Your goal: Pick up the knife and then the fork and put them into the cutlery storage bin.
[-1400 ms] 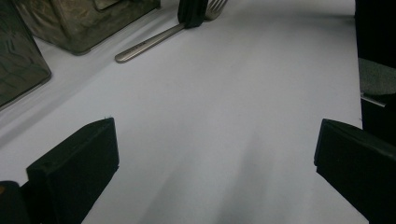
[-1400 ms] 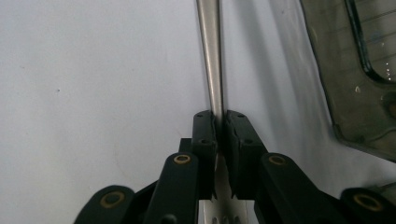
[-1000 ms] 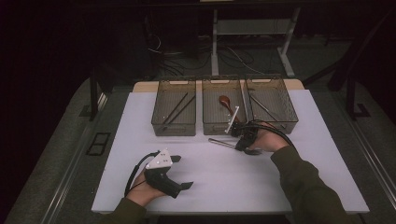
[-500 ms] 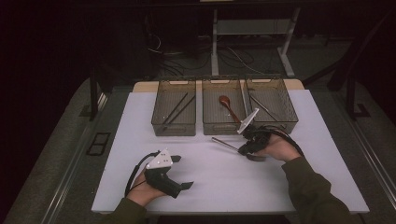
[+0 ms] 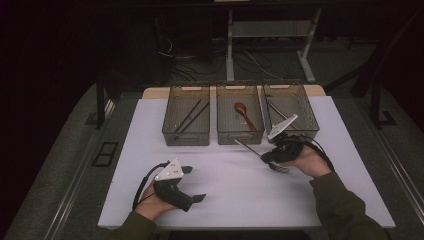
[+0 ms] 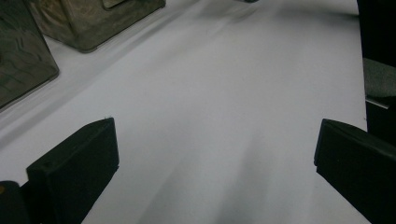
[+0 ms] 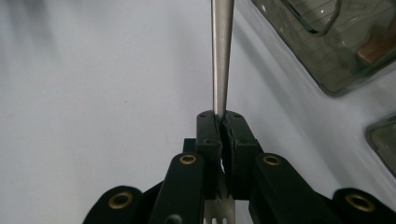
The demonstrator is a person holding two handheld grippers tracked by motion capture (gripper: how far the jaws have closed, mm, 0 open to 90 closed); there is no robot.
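My right gripper (image 5: 264, 156) is clamped on a slim, tapering silver metal fork (image 7: 220, 56): in the right gripper view its two black jaws press flat together on the neck, the handle runs straight up towards twelve o'clock, and the tines poke out below the jaws at six. In the high view the fork's handle slants from the gripper up towards ten o'clock, clear of the white table mat (image 5: 235, 190), while the tines hang down at about five o'clock from the jaws. From the middle of the mat this hand sits at about three o'clock, just short of the row of three smoky, see-through rectangular plastic bins, nearest the right-hand bin (image 5: 306, 112), which holds some thin metal pieces I cannot make out. The middle bin (image 5: 225, 122) holds a reddish-brown wooden spoon (image 5: 244, 114), and the left-hand bin (image 5: 175, 122) holds a pair of long dark chopsticks (image 5: 191, 116). My left gripper (image 5: 192, 184) lies at about seven o'clock on the mat, well apart from the fork and the bins; in the left gripper view its jaws stand wide apart with bare white mat between them.
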